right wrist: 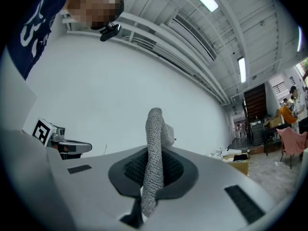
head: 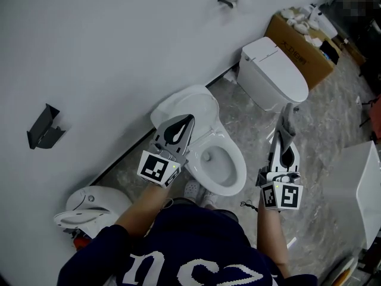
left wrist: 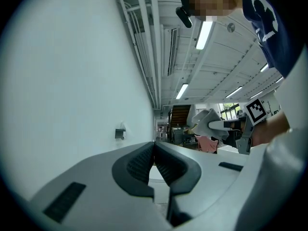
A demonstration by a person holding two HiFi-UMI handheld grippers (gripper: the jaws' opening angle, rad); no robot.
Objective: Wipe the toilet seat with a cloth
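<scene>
As the right gripper [right wrist: 153, 174] is clamped on the grey knitted cloth [right wrist: 155, 129], which looks soft, light and floppy, we judge a pinch near one end right, leaving loose fabric to wipe with. We hold it right of the toilet seat [head: 238, 162], while the left gripper [left wrist: 154, 160], closed on nothing, hovers over the rear of the toilet [head: 202, 100], both arms reaching forward

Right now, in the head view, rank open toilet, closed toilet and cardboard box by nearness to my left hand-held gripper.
1. Open toilet, right beneath the left hand-held gripper.
2. Closed toilet, upper right.
3. Cardboard box, beyond it.
</scene>
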